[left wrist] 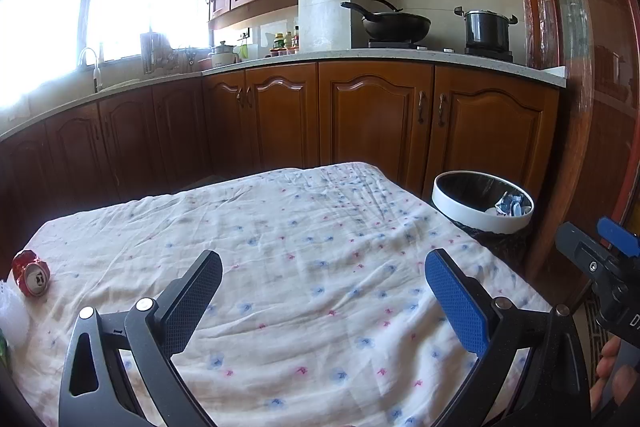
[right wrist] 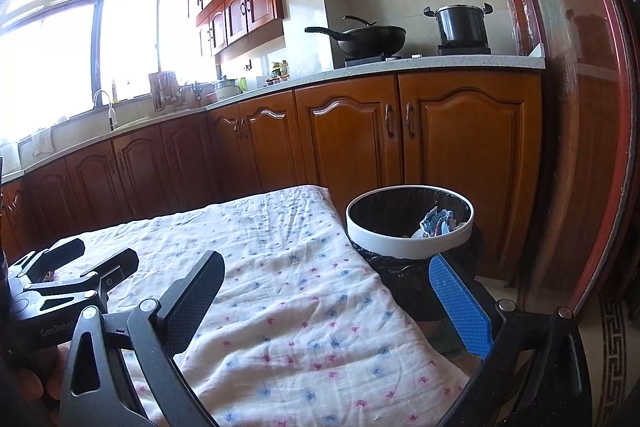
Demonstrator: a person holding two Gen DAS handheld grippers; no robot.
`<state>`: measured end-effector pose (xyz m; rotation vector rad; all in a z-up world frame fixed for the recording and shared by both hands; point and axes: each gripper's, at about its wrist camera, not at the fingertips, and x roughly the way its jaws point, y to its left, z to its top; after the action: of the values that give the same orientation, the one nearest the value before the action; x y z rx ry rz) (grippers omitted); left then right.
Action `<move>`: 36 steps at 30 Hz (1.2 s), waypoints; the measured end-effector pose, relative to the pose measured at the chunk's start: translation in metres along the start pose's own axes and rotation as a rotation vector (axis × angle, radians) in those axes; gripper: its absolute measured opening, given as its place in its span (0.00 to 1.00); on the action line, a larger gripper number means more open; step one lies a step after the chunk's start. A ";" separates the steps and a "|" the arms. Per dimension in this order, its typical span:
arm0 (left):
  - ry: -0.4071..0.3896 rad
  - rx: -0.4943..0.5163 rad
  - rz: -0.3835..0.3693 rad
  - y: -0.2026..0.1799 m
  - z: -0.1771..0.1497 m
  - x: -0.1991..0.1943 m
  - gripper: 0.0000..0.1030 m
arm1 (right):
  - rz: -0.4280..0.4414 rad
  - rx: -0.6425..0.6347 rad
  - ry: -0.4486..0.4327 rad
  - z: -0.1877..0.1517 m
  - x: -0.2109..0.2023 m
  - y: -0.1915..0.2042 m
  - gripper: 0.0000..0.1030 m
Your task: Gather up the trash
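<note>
A crushed red can lies at the table's left edge in the left wrist view, beside a white plastic object. The table wears a floral cloth. My left gripper hovers open over the cloth with nothing between its fingers; it also shows at the left in the right wrist view as the left gripper. My right gripper stands open and empty over the table's right edge, near the bin. The white-rimmed trash bin with a black liner holds crumpled paper; the same bin stands right of the table.
Wooden kitchen cabinets and a counter run behind the table. A wok and a pot sit on the stove. A red-framed glass door stands at the right. A hand holds the right gripper.
</note>
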<state>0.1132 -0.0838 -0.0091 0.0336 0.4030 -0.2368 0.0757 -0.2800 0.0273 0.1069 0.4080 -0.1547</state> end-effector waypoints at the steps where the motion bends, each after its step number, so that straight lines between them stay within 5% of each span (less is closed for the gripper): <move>1: -0.001 0.001 0.000 0.000 0.000 0.000 0.99 | 0.001 0.001 0.001 0.000 0.000 0.000 1.00; 36: -0.004 0.014 -0.018 0.001 -0.003 0.000 0.99 | 0.012 0.012 0.001 -0.002 -0.002 0.004 1.00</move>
<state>0.1120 -0.0829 -0.0114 0.0432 0.3979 -0.2576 0.0738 -0.2757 0.0271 0.1210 0.4074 -0.1454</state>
